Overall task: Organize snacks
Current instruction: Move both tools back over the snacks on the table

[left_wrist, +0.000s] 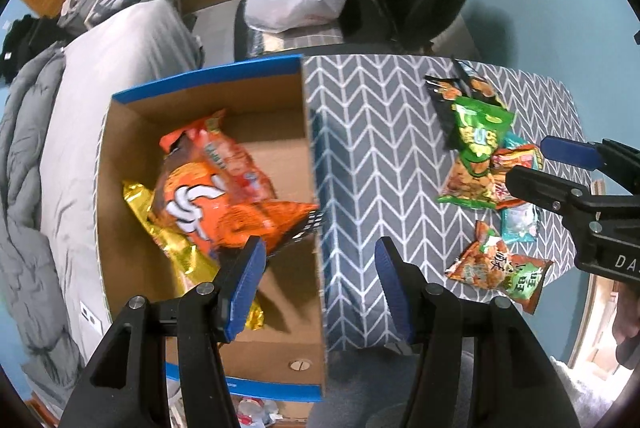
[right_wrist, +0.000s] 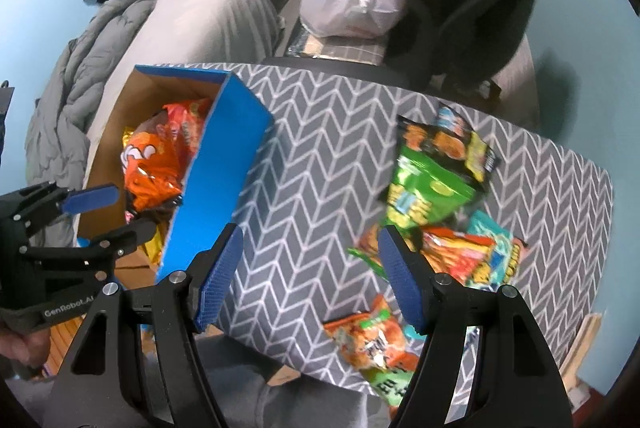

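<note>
Left wrist view: both tongs empty, part open, between box and snack pile.
Left tongs (left_wrist: pixel 316 284) hang over the cardboard box (left_wrist: pixel 208 84) wall, nothing gripped; right tongs (right_wrist: pixel 308 268) gape beside the loose packets (right_wrist: pixel 436 180) on the table (right_wrist: pixel 320 132). Orange bags (left_wrist: pixel 212 188) are boxed. Best next: pinch one packet by a flat edge, lift clear, drop inside.

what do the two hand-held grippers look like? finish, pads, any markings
Both match: matte black frames with silver pivot screws and blue textured pads on two fingers. The left hand-held gripper carries white lettering reading GenRobot.AI in the right wrist view; the right hand-held gripper shows white letters "DA", cut off by the frame edge. No cables visible.
</note>
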Tool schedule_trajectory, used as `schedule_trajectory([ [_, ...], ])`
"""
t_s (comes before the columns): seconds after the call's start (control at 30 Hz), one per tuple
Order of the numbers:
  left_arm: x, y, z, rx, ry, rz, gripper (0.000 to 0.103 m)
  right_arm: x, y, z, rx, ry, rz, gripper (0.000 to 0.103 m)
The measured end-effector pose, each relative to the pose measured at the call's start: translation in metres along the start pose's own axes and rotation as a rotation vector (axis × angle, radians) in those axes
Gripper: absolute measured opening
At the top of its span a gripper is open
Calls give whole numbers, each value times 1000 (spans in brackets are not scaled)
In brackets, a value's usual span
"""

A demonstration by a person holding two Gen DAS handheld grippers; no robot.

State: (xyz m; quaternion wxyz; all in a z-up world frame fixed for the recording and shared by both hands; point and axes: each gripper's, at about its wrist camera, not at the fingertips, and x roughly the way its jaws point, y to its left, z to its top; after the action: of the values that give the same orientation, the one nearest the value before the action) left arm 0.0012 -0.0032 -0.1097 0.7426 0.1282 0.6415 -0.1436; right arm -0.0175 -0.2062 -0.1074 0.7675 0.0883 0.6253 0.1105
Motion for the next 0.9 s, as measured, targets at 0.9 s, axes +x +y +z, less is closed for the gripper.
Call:
schedule_trajectory([
  [0.9,55,-76,-33,226,116,-22,68,30,-59,-98,-7,98,3,78],
])
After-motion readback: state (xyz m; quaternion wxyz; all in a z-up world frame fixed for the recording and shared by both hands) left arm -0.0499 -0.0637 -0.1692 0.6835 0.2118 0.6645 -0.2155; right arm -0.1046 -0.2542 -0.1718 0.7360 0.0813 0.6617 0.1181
